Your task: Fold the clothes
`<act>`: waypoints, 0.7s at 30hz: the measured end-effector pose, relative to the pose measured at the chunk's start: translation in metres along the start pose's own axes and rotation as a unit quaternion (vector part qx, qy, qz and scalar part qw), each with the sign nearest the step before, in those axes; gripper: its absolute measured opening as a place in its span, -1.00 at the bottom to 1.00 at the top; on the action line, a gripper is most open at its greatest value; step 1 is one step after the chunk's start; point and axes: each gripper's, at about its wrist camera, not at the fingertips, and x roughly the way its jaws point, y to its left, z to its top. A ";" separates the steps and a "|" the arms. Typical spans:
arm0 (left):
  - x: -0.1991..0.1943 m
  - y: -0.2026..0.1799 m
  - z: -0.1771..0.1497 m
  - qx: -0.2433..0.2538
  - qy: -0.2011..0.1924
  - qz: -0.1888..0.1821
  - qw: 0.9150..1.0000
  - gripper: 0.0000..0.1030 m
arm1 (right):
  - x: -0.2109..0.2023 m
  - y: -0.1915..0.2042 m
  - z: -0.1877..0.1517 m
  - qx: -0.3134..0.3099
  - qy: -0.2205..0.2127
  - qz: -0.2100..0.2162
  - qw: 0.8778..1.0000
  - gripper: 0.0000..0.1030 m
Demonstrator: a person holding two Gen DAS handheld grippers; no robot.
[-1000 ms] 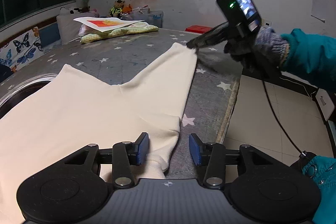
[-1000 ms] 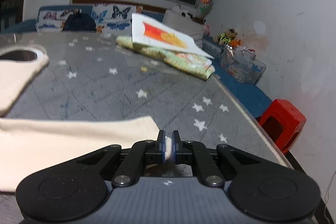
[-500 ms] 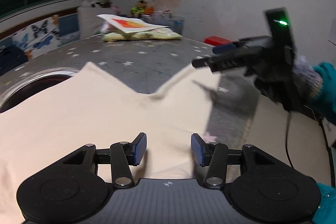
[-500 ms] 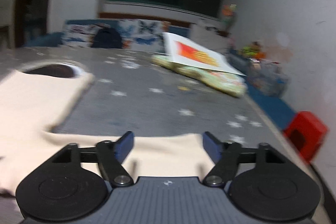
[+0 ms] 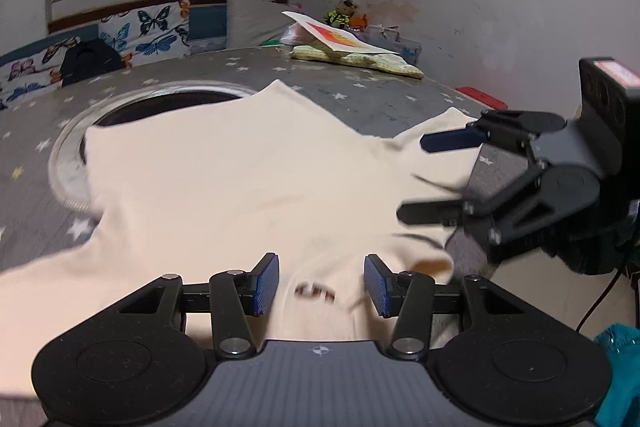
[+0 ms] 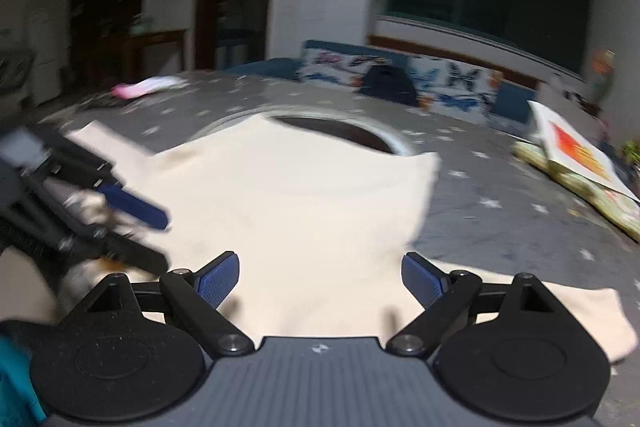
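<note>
Fingers on both grippers spread wide, nothing held. Right gripper point(image 6: 320, 279) was clamped on the sleeve end a second ago; it has let go and swung in over the shirt body. Left gripper point(image 5: 320, 285) stayed open throughout and has moved up from the hem edge to over the middle of the cloth. Reads as: sleeve has been laid across, that fold is released, both hands now repositioning for the next grab.

Cream shirt point(image 5: 248, 179) lies flat on the grey star-print table point(image 5: 372, 103), partly covering the round hole point(image 5: 168, 103) in the tabletop. Soft, thin fabric, few wrinkles, one small dark mark point(image 5: 314, 293) near the left fingers. In the right view a flap point(image 6: 560, 311) trails off to the right. Both views motion-blurred; exact fold edges hard to tell.
</note>
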 end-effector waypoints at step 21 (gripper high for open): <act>-0.014 -0.004 0.003 0.025 -0.020 -0.009 0.999 0.16 | -0.015 -0.016 -0.002 0.068 -0.013 -0.031 0.997 1.00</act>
